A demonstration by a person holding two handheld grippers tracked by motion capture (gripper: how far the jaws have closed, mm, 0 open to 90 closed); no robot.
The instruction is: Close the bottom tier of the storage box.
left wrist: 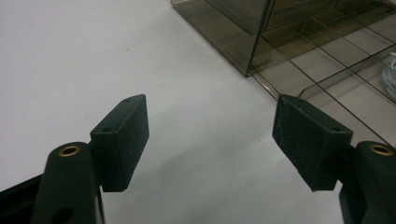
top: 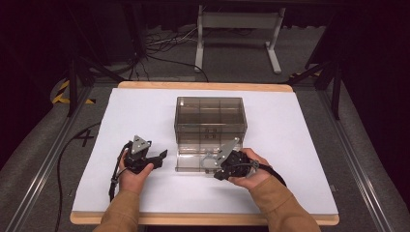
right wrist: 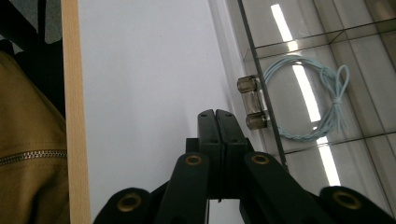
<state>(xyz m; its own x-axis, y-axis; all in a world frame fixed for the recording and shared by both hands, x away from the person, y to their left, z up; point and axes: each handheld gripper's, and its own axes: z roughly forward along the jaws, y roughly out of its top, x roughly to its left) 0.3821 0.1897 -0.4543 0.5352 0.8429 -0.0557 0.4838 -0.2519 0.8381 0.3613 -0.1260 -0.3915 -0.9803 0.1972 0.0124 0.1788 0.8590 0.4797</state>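
Note:
A smoky clear drawer box stands mid-table with its bottom drawer pulled out toward me. In the right gripper view a coil of light-blue cord lies inside the drawer, behind the drawer's clear handle. My right gripper is shut with nothing between its jaws, its tip just beside that handle; from above the right gripper sits at the drawer's front. My left gripper is open over bare table, left of the drawer; the left gripper points toward the drawer's left side.
The white table top has a wooden front edge close behind my right hand. A brown sleeve is near that edge. Beyond the table, a white frame stand and cables lie on the floor.

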